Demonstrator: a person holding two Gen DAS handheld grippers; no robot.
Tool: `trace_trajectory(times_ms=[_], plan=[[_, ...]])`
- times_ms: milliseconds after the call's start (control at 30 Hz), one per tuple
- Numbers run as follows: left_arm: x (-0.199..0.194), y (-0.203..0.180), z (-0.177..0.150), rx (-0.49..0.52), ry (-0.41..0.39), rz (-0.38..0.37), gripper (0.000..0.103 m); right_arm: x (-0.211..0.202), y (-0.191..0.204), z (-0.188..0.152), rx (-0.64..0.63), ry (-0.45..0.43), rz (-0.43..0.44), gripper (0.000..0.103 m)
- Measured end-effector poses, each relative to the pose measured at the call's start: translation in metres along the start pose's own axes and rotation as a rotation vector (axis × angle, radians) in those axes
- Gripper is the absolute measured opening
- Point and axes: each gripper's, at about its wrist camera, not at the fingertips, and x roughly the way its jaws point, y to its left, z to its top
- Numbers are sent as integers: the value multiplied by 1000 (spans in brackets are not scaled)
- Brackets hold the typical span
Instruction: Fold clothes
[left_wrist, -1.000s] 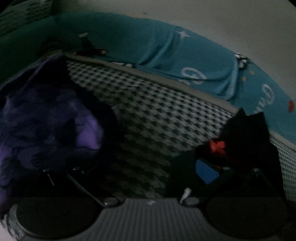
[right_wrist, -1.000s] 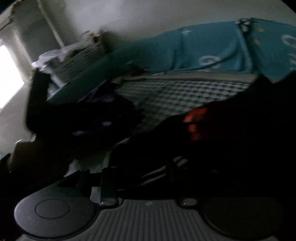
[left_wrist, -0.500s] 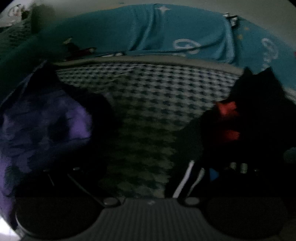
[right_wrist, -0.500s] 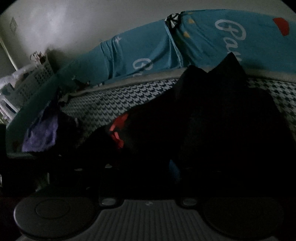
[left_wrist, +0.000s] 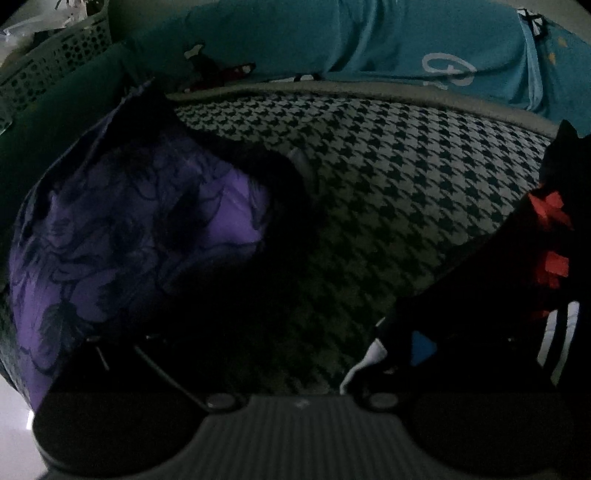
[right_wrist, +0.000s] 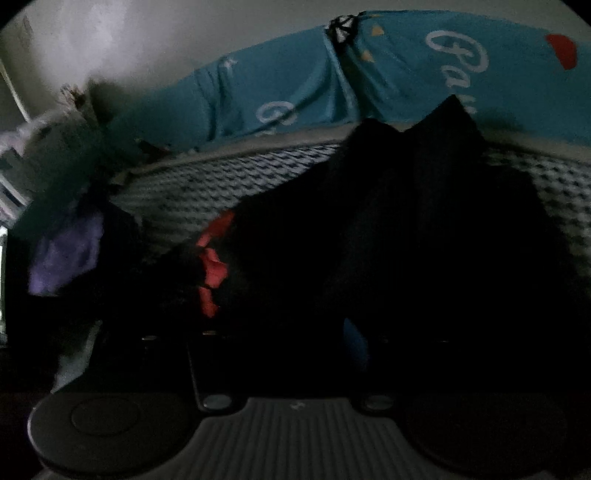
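Note:
The scene is very dark. A black garment with red print (right_wrist: 388, 240) is heaped on the houndstooth bed cover (right_wrist: 229, 184) and fills the right wrist view. My right gripper (right_wrist: 273, 343) is low over its near edge. Its jaws are opening, with black cloth lying between the fingers but not visibly pinched. In the left wrist view the same black garment (left_wrist: 509, 295) sits at the right, its white-striped edge by my right finger. My left gripper (left_wrist: 291, 347) is open over bare houndstooth cover (left_wrist: 369, 184). A purple patterned garment (left_wrist: 129, 229) is bunched at the left.
A teal blanket with white lettering (left_wrist: 406, 48) lies along the back of the bed against the wall. A perforated basket (left_wrist: 55, 55) stands at the far left. The purple garment (right_wrist: 66, 254) also shows at the left of the right wrist view.
The left view has sunk and tipped down, so the purple garment looms larger and the black one sits further right. The right view swung off the room's left side onto the black garment.

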Motion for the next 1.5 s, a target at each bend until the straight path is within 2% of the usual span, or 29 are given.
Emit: trace_trajectory(times_ms=[233, 300, 367, 500, 633, 700, 733, 767, 833, 1000, 1233, 1333, 1433, 1500], plan=[[1, 1, 2, -21, 10, -17, 103, 11, 28, -5, -17, 21, 218, 55], [1, 1, 2, -27, 9, -17, 103, 17, 39, -9, -47, 22, 258, 56], [0, 2, 2, -32, 7, -17, 103, 23, 48, -12, -52, 17, 293, 66], [-1, 1, 1, -33, 4, -17, 103, 38, 61, -14, -19, 17, 334, 70], [1, 1, 1, -27, 7, -18, 103, 52, 73, -18, -60, 9, 268, 69], [1, 2, 1, -26, 7, -20, 103, 61, 76, -20, -69, 30, 251, 45], [1, 2, 2, -26, 7, -21, 103, 63, 76, -21, -67, 46, 254, 20], [1, 3, 2, -26, 7, -23, 103, 65, 76, -22, -66, 60, 260, 13], [1, 3, 2, -27, 7, -26, 103, 64, 78, -24, -80, 63, 278, 8], [1, 4, 3, -34, 9, -28, 103, 47, 92, -35, -150, 98, 408, 7], [1, 1, 2, -30, 9, -8, 103, 22, 130, -79, -315, 184, 561, 7], [1, -1, 2, -29, 8, 2, 103, 13, 140, -95, -364, 215, 595, 16], [0, -2, 2, -30, 6, 10, 103, 4, 147, -106, -422, 241, 629, 35], [0, -2, 1, -30, 4, 12, 103, -2, 147, -107, -466, 235, 634, 39]])
